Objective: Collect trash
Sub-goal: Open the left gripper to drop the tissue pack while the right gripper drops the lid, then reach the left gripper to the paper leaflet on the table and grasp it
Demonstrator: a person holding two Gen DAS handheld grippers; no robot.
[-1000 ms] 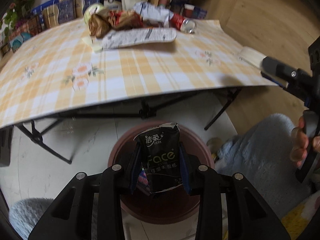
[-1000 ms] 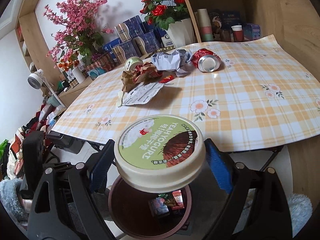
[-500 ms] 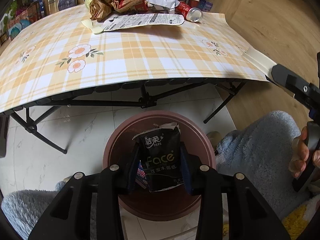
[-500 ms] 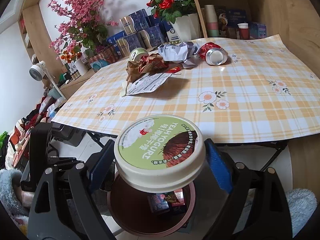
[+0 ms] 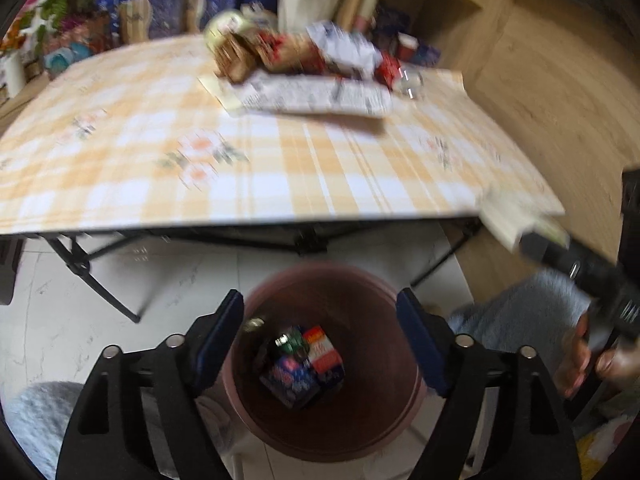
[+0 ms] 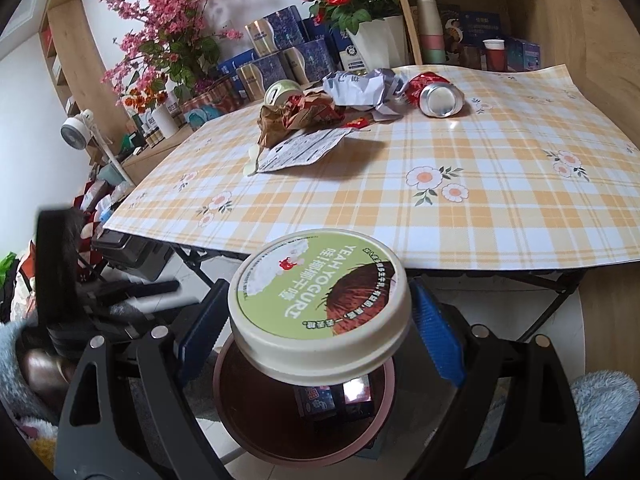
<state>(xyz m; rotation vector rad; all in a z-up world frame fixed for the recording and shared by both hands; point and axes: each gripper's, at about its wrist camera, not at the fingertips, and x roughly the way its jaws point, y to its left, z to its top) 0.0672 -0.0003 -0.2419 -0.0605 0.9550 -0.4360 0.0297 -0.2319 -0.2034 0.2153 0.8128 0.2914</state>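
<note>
Tabletop (image 6: pixel 500 200): orange/white plaid with small flower print. Bin (image 5: pixel 360 432): brownish-pink. Yogurt tub (image 6: pixel 320 312): cream rim, green label with a brown coconut. Can (image 6: pixel 436 94): red with a silver end. Gripper pads (image 6: pixel 436 336): blue, on black frames. Floor (image 5: pixel 60 320): white marble.

glossy tablecloth (image 6: pixel 460 216), wood shelf (image 6: pixel 576 20) — paper wrapper (image 6: pixel 300 152)

Bin (image 5: pixel 320 444) on floor before table (image 5: pixel 280 184); wrappers (image 5: pixel 304 364) inside, litter (image 6: pixel 320 120) on top
</note>
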